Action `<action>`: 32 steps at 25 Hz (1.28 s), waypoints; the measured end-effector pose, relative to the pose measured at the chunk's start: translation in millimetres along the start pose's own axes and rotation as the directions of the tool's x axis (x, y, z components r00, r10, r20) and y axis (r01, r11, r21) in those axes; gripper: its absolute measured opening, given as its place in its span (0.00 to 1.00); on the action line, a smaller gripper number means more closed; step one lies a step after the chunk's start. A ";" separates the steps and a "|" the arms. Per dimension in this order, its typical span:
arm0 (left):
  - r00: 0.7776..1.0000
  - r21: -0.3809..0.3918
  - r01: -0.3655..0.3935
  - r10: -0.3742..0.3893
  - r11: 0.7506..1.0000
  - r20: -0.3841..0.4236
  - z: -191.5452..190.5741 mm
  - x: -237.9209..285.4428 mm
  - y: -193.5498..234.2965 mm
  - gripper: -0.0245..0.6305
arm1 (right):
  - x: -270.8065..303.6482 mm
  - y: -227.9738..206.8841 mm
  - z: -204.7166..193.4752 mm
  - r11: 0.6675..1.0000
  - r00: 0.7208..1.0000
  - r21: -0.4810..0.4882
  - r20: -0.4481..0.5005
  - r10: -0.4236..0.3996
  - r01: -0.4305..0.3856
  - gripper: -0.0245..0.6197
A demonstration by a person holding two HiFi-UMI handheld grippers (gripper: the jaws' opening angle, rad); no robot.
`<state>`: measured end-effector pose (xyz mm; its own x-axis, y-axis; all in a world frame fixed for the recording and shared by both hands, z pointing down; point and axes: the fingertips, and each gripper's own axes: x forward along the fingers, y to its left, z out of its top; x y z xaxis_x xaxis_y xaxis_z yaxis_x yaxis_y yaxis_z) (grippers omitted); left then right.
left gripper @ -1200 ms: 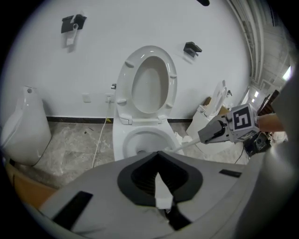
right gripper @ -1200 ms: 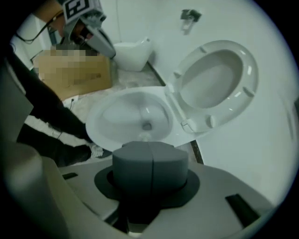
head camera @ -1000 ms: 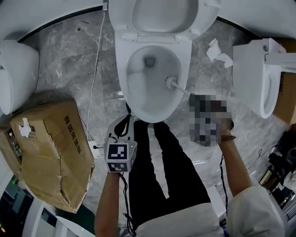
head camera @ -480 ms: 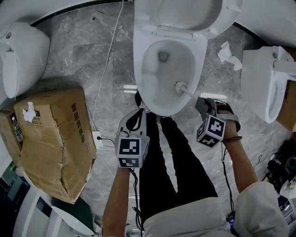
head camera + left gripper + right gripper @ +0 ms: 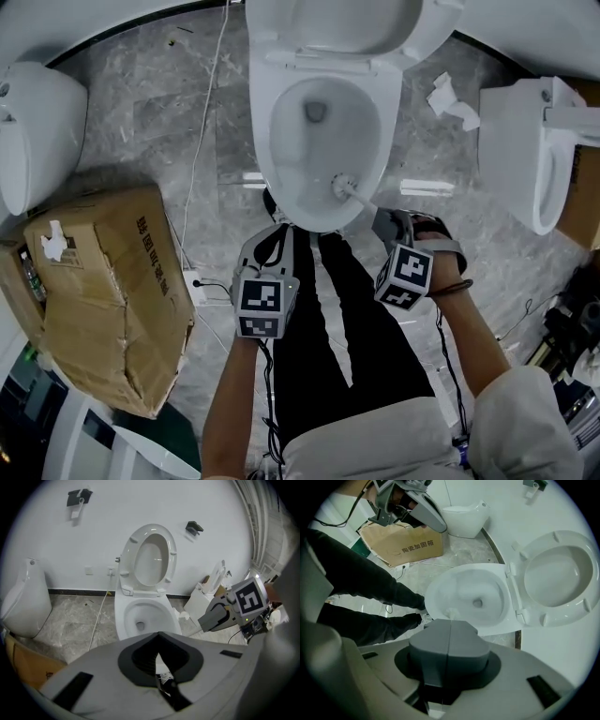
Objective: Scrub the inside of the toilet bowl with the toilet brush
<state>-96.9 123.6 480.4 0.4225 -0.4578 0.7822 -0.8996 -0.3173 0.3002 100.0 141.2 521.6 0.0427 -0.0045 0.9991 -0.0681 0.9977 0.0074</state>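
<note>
The right tool point(image 5: 386, 222) is clamped on the white plastic toilet brush point(image 5: 345, 185). Its bristle head sits inside the white ceramic toilet bowl point(image 5: 272, 141), just ahead of that tool. The left tool point(image 5: 270, 242) alongside is closed on nothing. Both are over grey marble floor point(image 5: 187, 122), with a battered brown cardboard box point(image 5: 103, 281) off past the left tool.

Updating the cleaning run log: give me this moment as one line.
right gripper: shut on toilet brush | brush head: inside toilet bowl | left gripper: empty, outside bowl
</note>
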 end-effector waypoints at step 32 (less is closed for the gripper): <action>0.974 0.272 0.194 -0.153 0.942 -0.165 43.7 43.1 21.0 0.08 | -1.6 64.8 40.2 0.864 0.929 0.434 0.358 0.093 -0.253 0.33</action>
<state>-92.7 60.9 496.6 0.5315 -0.2608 0.8059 -0.7354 -0.6142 0.2862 55.5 203.1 522.2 -0.3233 0.0637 0.9441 -0.5026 0.8338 -0.2283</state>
